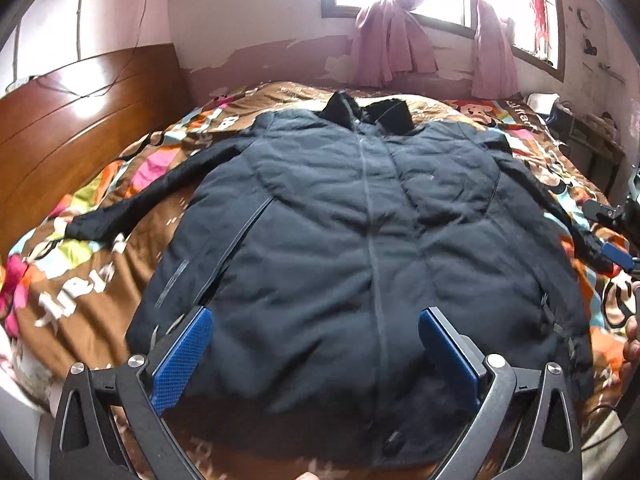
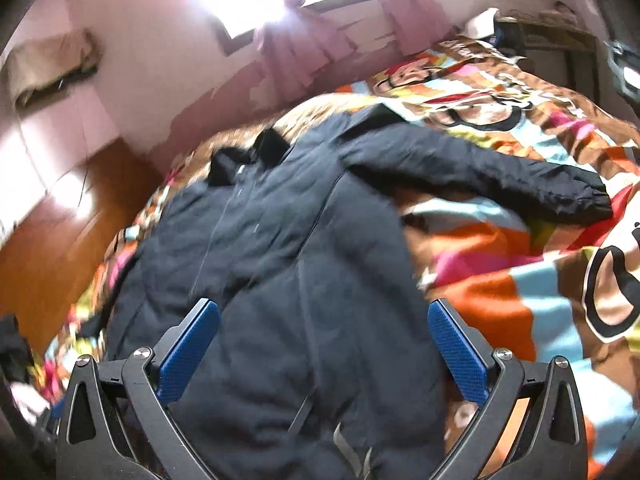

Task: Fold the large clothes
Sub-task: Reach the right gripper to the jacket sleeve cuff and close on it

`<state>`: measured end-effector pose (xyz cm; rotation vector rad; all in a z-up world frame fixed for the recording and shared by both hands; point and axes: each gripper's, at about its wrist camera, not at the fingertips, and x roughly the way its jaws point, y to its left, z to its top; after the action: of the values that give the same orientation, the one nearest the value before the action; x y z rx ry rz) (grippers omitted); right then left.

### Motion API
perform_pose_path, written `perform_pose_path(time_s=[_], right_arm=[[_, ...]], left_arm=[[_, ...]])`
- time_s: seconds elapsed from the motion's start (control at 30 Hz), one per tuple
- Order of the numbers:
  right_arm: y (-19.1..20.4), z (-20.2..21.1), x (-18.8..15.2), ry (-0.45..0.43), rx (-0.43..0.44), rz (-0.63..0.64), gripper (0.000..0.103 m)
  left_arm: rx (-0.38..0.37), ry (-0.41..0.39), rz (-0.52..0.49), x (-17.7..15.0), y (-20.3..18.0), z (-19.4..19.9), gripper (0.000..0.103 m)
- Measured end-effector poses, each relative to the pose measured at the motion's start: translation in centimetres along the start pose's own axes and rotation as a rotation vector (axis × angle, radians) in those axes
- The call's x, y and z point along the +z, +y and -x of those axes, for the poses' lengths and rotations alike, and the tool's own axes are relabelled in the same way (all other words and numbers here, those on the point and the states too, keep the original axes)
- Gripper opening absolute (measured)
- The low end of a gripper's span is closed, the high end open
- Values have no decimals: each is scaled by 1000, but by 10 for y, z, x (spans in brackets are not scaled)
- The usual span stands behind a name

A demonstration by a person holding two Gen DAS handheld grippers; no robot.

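A large dark navy padded jacket [image 1: 360,232] lies flat, front up and zipped, on the bed, collar toward the window, both sleeves spread outward. My left gripper [image 1: 316,320] is open and empty, hovering above the jacket's hem near the centre zip. My right gripper [image 2: 324,312] is open and empty above the jacket's [image 2: 280,264] right side near the hem; the right sleeve [image 2: 500,176] stretches out over the quilt. The right gripper also shows at the right edge of the left wrist view [image 1: 616,240], near the sleeve cuff.
The bed carries a colourful cartoon quilt [image 1: 92,280]. A wooden headboard [image 1: 80,128] stands at the left. Pink curtains [image 1: 392,44] hang at the bright window behind. Cluttered furniture [image 1: 588,136] stands at the bed's right side.
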<state>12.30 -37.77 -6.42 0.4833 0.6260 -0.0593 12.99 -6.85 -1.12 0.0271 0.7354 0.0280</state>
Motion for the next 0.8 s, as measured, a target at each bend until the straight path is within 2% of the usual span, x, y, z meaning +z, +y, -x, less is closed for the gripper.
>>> perform_pose_path(time_s=[0.1, 0.17, 0.33, 0.43, 0.57, 0.63, 0.73, 0.8], right_arm=[[-40, -10, 22, -68, 78, -206, 102], [-71, -20, 37, -120, 61, -346, 102], [-129, -54, 59, -181, -41, -519, 102], [-180, -67, 55, -260, 7, -627, 102], [-232, -80, 50, -245, -14, -741, 102], [-246, -87, 46, -232, -19, -773, 102], [-263, -97, 40, -226, 46, -828, 84], [-270, -108, 40, -203, 92, -855, 80]], left_arm=[[-5, -28, 6, 23, -16, -5, 103], [-22, -57, 14, 38, -27, -8, 103], [-82, -62, -17, 74, -61, -28, 103], [-116, -33, -30, 90, -81, -43, 103], [-148, -27, -63, 105, -109, -67, 103], [-147, -19, -99, 113, -127, -81, 103], [-161, -23, -98, 131, -149, -97, 103], [-176, -41, -103, 145, -164, -107, 103]])
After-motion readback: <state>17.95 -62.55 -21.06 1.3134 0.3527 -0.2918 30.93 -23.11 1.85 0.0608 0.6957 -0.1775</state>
